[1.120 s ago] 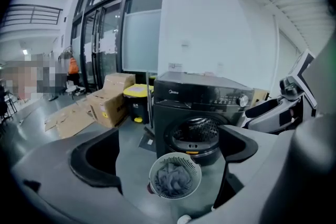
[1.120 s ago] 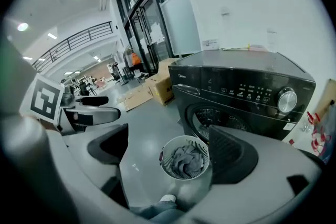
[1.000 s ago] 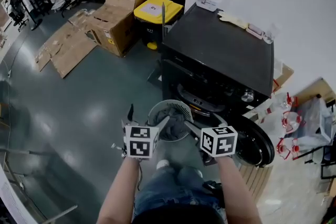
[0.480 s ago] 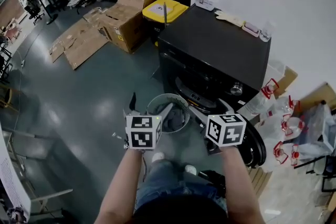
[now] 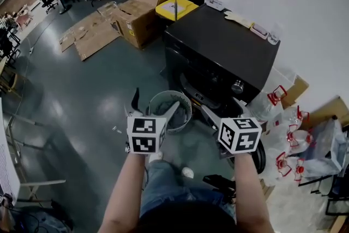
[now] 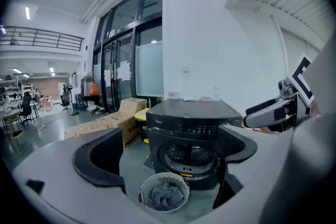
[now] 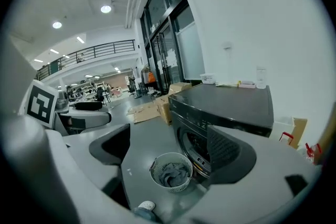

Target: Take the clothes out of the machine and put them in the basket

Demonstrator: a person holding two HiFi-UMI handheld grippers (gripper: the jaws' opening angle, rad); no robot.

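The grey clothes (image 5: 178,115) lie heaped in the round white basket (image 5: 158,99), which stands on the floor (image 5: 82,95) just in front of the black washing machine (image 5: 223,46). Its door (image 5: 258,156) hangs open to the right. The drum is dim, so what is inside cannot be told. The left gripper (image 5: 154,109) hangs above the basket with its jaws spread wide and holding nothing. The right gripper (image 5: 223,112) hangs beside it, its jaws also spread and bare, having just closed slightly. Cardboard boxes (image 5: 139,13) sit beyond.
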